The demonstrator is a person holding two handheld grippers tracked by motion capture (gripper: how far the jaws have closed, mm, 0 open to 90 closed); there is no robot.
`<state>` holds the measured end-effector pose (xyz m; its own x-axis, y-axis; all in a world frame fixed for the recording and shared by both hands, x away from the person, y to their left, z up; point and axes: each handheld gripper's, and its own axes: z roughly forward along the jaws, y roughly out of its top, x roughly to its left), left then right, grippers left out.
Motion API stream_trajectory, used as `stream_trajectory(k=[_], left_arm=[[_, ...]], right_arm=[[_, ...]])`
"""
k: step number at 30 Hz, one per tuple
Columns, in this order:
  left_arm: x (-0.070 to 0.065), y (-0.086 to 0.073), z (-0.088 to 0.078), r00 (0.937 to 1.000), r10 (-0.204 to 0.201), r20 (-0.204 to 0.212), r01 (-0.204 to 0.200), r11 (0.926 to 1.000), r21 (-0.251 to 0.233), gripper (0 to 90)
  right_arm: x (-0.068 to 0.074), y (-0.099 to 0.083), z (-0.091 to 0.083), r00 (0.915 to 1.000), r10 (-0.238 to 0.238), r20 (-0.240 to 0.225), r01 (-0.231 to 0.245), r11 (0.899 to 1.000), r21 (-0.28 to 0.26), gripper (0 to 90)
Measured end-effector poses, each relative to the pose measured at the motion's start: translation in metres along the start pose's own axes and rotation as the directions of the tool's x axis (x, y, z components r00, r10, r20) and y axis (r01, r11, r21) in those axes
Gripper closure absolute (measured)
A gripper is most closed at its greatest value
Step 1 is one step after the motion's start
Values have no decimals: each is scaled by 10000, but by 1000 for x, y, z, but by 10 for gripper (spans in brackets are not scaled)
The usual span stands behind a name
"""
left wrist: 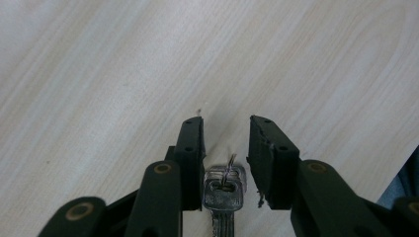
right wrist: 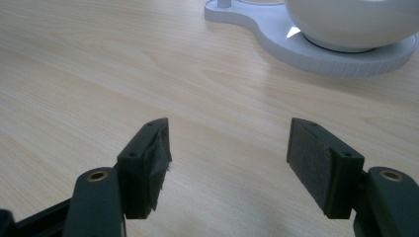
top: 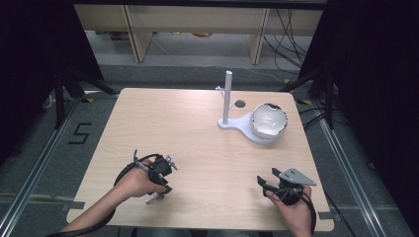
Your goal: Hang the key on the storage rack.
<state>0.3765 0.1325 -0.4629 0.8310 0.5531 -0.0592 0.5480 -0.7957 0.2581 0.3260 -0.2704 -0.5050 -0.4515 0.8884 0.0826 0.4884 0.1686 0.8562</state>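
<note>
a key [left wrist: 223,195] is seen between the left gripper [left wrist: 226,129] jaws, not squeezed; the right gripper [right wrist: 228,143] is held wide open, empty.

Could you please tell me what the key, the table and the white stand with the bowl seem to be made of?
The key looks like bare metal: silvery grey with a dull shine. The table seems light wood or wood-look laminate, showing pale grain lines under a matte finish. The white stand appears to be matte plastic, uniformly coloured. The bowl looks glazed ceramic, glossy white, though plastic is possible.
</note>
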Motion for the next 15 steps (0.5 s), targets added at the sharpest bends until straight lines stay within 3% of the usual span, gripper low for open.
stream_trajectory(k=[1,4,8,9,10,15], left_arm=[[0,0,1,10000,8,16,-8,10000,16,682],[0,0,2,10000,21,59,-22,9999,157,697],[0,-1,5,10000,-10,76,8,9996,265,706],[0,-1,6,10000,4,83,-6,9995,304,710],[0,-2,7,10000,5,95,-8,9993,362,712],[0,-4,10,9999,-78,89,73,9988,480,732]], right_arm=[[-3,0,2,9988,-493,81,495,9985,-232,340],[-1,0,1,9997,-218,-64,218,9998,-12,339],[-1,0,2,9998,-185,-58,185,9998,-66,338],[3,0,0,9997,264,13,-264,9996,109,338],[2,0,1,10000,87,4,-87,10000,34,338],[2,-1,1,10000,94,14,-94,9999,52,337]])
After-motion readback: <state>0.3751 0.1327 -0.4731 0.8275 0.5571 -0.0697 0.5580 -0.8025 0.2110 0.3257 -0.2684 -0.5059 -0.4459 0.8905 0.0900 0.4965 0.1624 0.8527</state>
